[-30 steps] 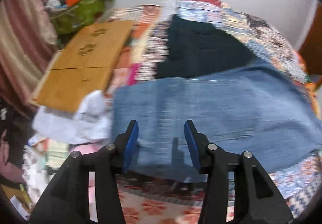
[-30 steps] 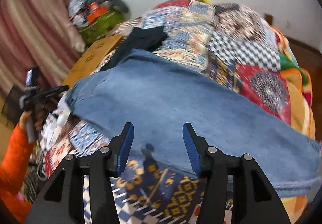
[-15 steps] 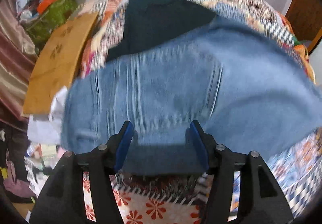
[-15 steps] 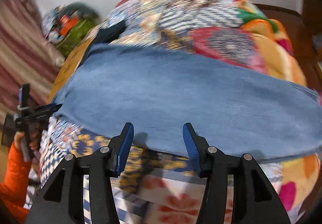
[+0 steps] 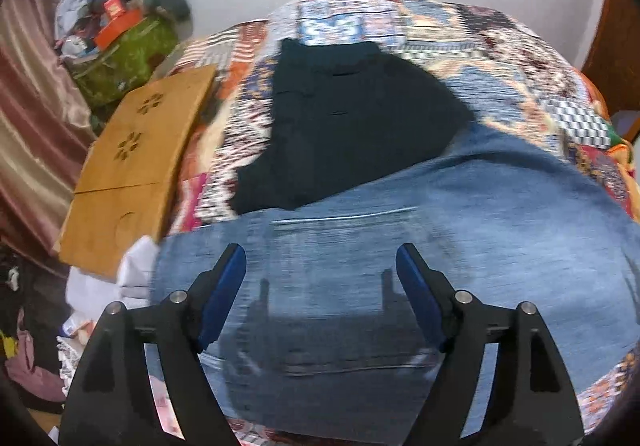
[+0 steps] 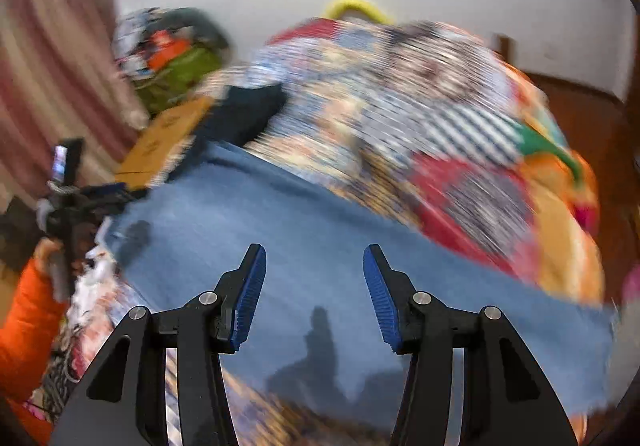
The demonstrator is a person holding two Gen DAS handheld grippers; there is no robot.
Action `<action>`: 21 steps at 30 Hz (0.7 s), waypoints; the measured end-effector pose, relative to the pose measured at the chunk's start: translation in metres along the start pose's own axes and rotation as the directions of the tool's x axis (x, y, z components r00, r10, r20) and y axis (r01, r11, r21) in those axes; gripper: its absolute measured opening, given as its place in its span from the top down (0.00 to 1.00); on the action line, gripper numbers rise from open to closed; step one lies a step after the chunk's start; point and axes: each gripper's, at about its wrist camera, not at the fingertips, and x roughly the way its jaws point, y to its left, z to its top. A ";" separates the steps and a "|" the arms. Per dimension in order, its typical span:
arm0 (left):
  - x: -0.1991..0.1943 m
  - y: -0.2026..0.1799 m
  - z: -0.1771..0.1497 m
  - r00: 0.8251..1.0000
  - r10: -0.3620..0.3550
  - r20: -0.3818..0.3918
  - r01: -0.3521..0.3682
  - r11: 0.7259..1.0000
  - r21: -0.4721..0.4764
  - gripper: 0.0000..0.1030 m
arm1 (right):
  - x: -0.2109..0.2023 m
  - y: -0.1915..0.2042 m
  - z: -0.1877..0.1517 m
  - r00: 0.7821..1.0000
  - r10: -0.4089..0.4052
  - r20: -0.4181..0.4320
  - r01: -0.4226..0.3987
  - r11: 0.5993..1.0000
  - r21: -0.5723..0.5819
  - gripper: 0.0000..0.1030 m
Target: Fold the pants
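Fingers [image 5: 230, 278] of your left gripper [image 5: 321, 278] just spread wider — nothing gripped.
Jeans [image 5: 440, 230] lie flat beneath; right gripper [image 6: 314, 280] open too — choose your fold edge.

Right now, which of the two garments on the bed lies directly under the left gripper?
The blue jeans, spread beneath the open left gripper; the dark garment lies farther up the patchwork quilt.
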 end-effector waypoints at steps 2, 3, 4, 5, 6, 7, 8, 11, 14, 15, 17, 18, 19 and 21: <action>0.007 0.027 -0.004 1.000 0.025 -0.009 -0.025 0.999 -0.029 0.24 | 0.025 0.023 0.024 0.998 0.069 0.006 -0.069 0.996 -0.050 0.54; 0.010 0.037 -0.005 0.999 0.035 -0.015 -0.036 0.998 -0.044 0.24 | 0.041 0.036 0.037 0.996 0.087 0.007 -0.087 0.993 -0.079 0.54; 0.015 0.052 -0.007 0.998 0.050 -0.025 -0.051 0.997 -0.064 0.24 | 0.050 0.042 0.042 0.996 0.094 0.003 -0.094 0.991 -0.096 0.54; 0.020 0.063 -0.009 0.998 0.060 -0.036 -0.063 0.995 -0.083 0.24 | 0.067 0.052 0.052 0.994 0.105 -0.008 -0.105 0.988 -0.114 0.55; 0.027 0.077 -0.012 0.997 0.066 -0.051 -0.071 0.992 -0.105 0.24 | 0.084 0.063 0.060 0.992 0.123 -0.024 -0.125 0.985 -0.123 0.55; 0.033 0.088 -0.016 0.996 0.068 -0.064 -0.076 0.990 -0.119 0.24 | 0.094 0.068 0.065 0.990 0.133 -0.036 -0.137 0.983 -0.124 0.55; 0.041 0.096 -0.019 0.994 0.074 -0.080 -0.084 0.988 -0.127 0.24 | 0.112 0.076 0.072 0.987 0.149 -0.055 -0.154 0.980 -0.124 0.55; 0.065 0.112 -0.029 0.988 0.083 -0.129 -0.101 0.986 -0.135 0.24 | 0.151 0.093 0.085 0.985 0.140 -0.099 -0.152 0.979 -0.133 0.55; 0.088 0.117 -0.039 0.983 0.062 -0.171 -0.087 0.986 -0.144 0.23 | 0.184 0.099 0.093 0.982 0.111 -0.154 -0.131 0.983 -0.127 0.56; 0.094 0.117 -0.044 0.984 0.049 -0.173 -0.075 0.986 -0.150 0.22 | 0.197 0.100 0.093 0.977 0.107 -0.183 -0.131 0.984 -0.120 0.59; 0.099 0.118 -0.051 0.987 0.037 -0.158 -0.065 0.983 -0.171 0.19 | 0.213 0.095 0.093 0.969 0.097 -0.226 -0.123 0.987 -0.102 0.69; 0.100 0.118 -0.053 0.988 0.037 -0.150 -0.064 0.982 -0.176 0.19 | 0.216 0.093 0.093 0.969 0.096 -0.227 -0.120 0.988 -0.093 0.73; 0.100 0.118 -0.055 0.989 0.036 -0.144 -0.062 0.982 -0.180 0.18 | 0.215 0.093 0.093 0.970 0.118 -0.212 -0.141 0.985 -0.096 0.86; 0.102 0.121 -0.057 0.990 0.037 -0.139 -0.064 0.979 -0.196 0.12 | 0.214 0.096 0.092 0.970 0.131 -0.207 -0.156 0.981 -0.112 0.90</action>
